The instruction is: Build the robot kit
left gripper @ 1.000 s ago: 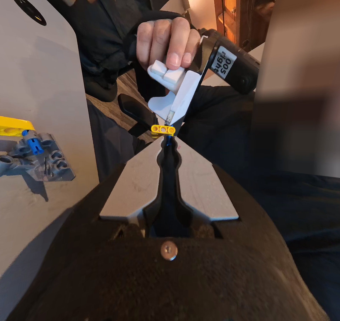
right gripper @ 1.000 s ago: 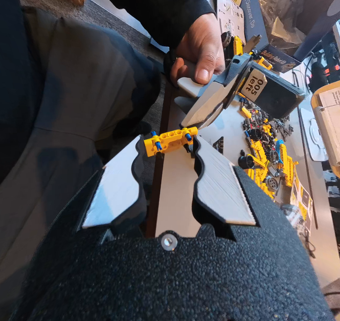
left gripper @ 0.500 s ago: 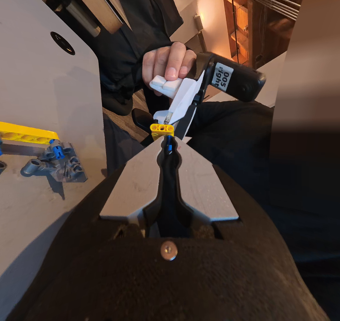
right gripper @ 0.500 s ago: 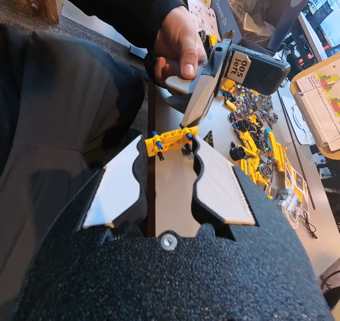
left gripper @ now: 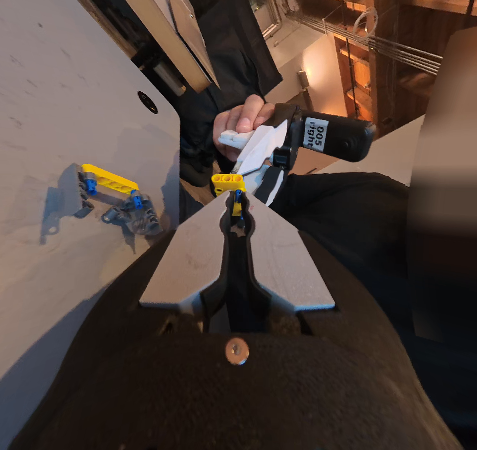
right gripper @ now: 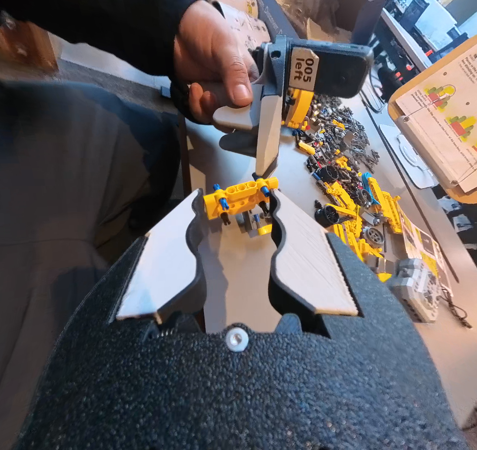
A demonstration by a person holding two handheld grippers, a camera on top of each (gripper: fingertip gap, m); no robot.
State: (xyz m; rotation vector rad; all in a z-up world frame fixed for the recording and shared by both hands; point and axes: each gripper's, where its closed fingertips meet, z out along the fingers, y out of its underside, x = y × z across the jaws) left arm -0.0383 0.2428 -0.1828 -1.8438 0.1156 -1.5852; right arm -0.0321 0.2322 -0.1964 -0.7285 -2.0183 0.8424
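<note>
A yellow block (right gripper: 240, 196) with holes and blue pins is held in the air at the table's edge. My right gripper (right gripper: 235, 192) has its jaws wide apart, with a fingertip (right gripper: 277, 200) at each end of the block, clamping it lengthwise. My left gripper (right gripper: 260, 175) comes down from above and is shut on a blue pin (right gripper: 263, 190) at the block's right end. In the left wrist view my left gripper (left gripper: 236, 192) is shut just under the yellow block (left gripper: 227, 181), and the right gripper (left gripper: 254, 179) is behind it, held by a hand.
A small grey and yellow assembly (left gripper: 116, 197) lies on the grey table (left gripper: 64, 102) near its edge and also shows in the right wrist view (right gripper: 255, 224). A pile of yellow and black parts (right gripper: 346, 179), a grey unit (right gripper: 418, 290) and a board with sheets (right gripper: 438, 97) lie farther right. A person's legs (right gripper: 77, 166) are on the left. Only a small space, under 4 cm, lies between the two pairs of fingers.
Both grippers, still on the yellow block, have swung from over the lap toward the table. The left gripper now stands more upright over the block.
</note>
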